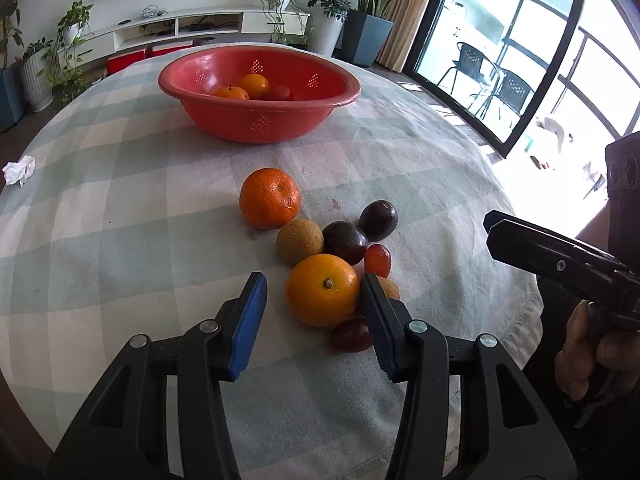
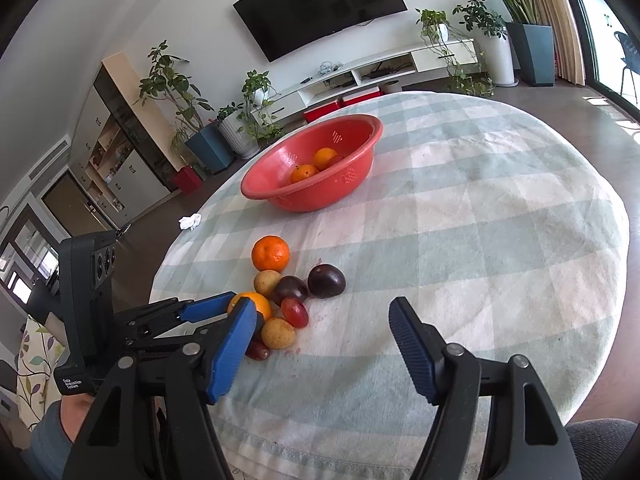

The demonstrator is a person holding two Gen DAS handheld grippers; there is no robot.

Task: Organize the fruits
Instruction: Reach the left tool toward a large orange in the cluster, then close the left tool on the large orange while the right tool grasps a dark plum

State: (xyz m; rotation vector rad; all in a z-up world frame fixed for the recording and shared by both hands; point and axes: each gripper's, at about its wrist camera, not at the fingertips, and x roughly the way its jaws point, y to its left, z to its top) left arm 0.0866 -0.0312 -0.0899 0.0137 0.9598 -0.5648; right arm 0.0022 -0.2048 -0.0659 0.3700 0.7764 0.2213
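Observation:
A red colander bowl [image 1: 260,120] stands at the far side of the table with two oranges [image 1: 244,87] and a red fruit inside; it also shows in the right wrist view [image 2: 320,196]. A cluster of fruit lies nearer: a tangerine [image 1: 270,198], a brownish round fruit [image 1: 300,241], two dark plums [image 1: 345,242], red grapes [image 1: 377,259] and a large orange [image 1: 322,290]. My left gripper [image 1: 314,294] is open with its jaws on either side of the large orange [image 2: 252,304]. My right gripper [image 2: 322,316] is open and empty above the cloth, right of the cluster.
The round table wears a pale checked cloth [image 1: 120,208]. A crumpled white tissue [image 1: 19,170] lies near its left edge. Plants, a TV cabinet and glass doors stand beyond the table.

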